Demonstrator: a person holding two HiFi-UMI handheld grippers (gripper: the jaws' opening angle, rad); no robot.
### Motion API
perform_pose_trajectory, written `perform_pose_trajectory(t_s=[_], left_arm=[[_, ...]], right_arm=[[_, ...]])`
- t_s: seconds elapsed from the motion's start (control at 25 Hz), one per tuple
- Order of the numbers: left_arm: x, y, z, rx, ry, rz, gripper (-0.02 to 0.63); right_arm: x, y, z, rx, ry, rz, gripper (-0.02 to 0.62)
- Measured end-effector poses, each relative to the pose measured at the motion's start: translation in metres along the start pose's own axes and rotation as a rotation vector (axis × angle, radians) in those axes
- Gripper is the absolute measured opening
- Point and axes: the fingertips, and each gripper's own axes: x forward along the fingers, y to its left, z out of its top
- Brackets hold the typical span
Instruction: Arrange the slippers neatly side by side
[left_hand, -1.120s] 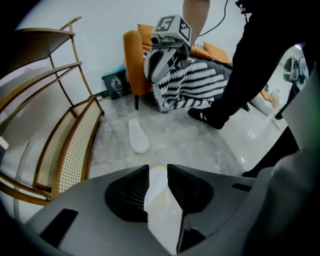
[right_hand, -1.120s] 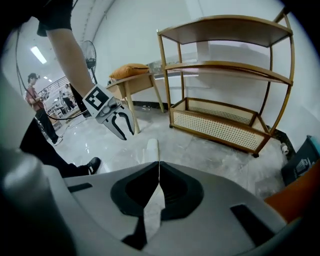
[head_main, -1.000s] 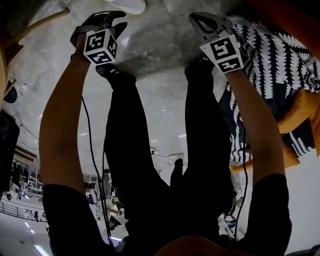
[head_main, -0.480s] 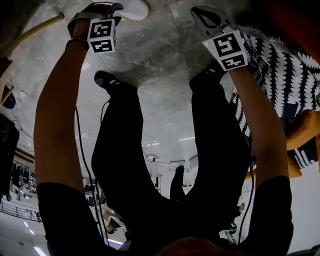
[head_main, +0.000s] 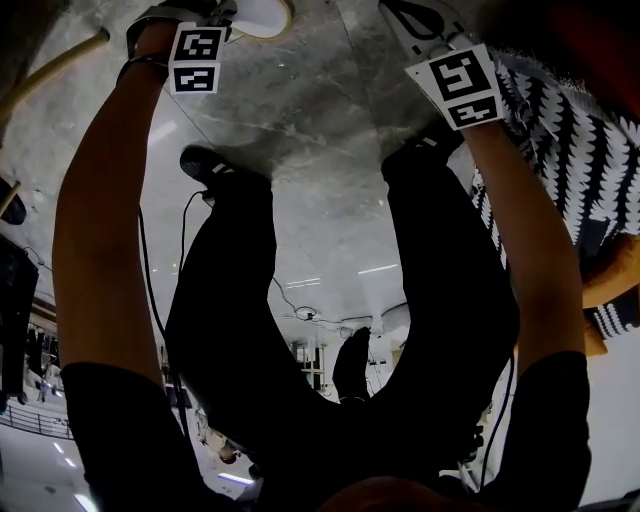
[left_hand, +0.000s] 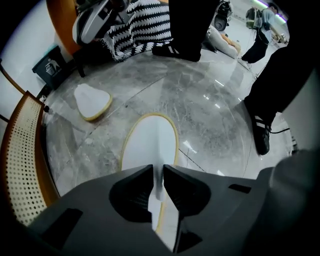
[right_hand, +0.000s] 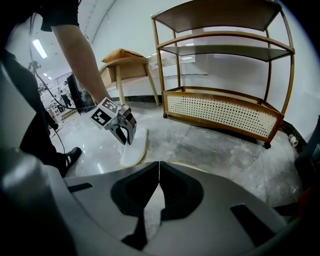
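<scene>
My left hand-held gripper (left_hand: 158, 172) points down at the floor (left_hand: 210, 110). Its jaws have just been closing and now pinch a thin white part of the white slipper (left_hand: 145, 145), whose yellow-rimmed oval runs away from them. My right hand-held gripper (right_hand: 159, 165) has its jaws pressed together, with nothing I can make out between them. The second slipper (left_hand: 92, 101) lies on the floor near the patterned cloth (left_hand: 142, 22), apart from the first. To do this well, I judge I should keep the pinch firm, since so thin a hold may slip. I should raise the slipper only a little, carry it beside its mate, turn it until both lie parallel with toes the same way, and set it flat before letting go. Only the left gripper view shows both slippers and the gap between them. The head view crops them at its top edge behind the marker cubes. The right gripper view alone shows the left gripper from the side, over one end of its slipper, with the shelf rack (right_hand: 225, 110) behind.
</scene>
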Motion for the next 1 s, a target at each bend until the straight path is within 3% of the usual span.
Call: perform_pose_trajectory(t_s=[0.2, 0.32, 0.48, 0.6, 0.8, 1.0], left_arm=[[-0.009, -0.001, 0.003, -0.062, -0.017, -0.033, 0.034], [-0.025, 0.001, 0.009, -0.193, -0.056, -0.023, 0.031], [-0.057, 0.002, 0.024, -0.428, -0.14, 0.004, 0.029], [-0.078, 0.006, 0.041, -0.689, -0.217, 0.035, 0.028], [-0.101, 0.002, 0.048, -1.252, -0.347, 0.064, 0.028], [-0.113, -0.007, 0.058, -1.676, -0.443, 0.067, 0.028]], right_arm=[[-0.001, 0.005, 0.001, 0.03, 0.011, 0.003, 0.032], [-0.007, 0.01, 0.01, 0.023, 0.008, 0.007, 0.032], [-0.025, 0.014, 0.026, 0.041, 0.005, 0.003, 0.032], [-0.042, 0.016, 0.034, 0.041, 0.015, 0.007, 0.032], [-0.066, 0.021, 0.044, 0.069, 0.046, 0.006, 0.032], [-0.082, 0.029, 0.058, 0.094, 0.045, 0.013, 0.032]])
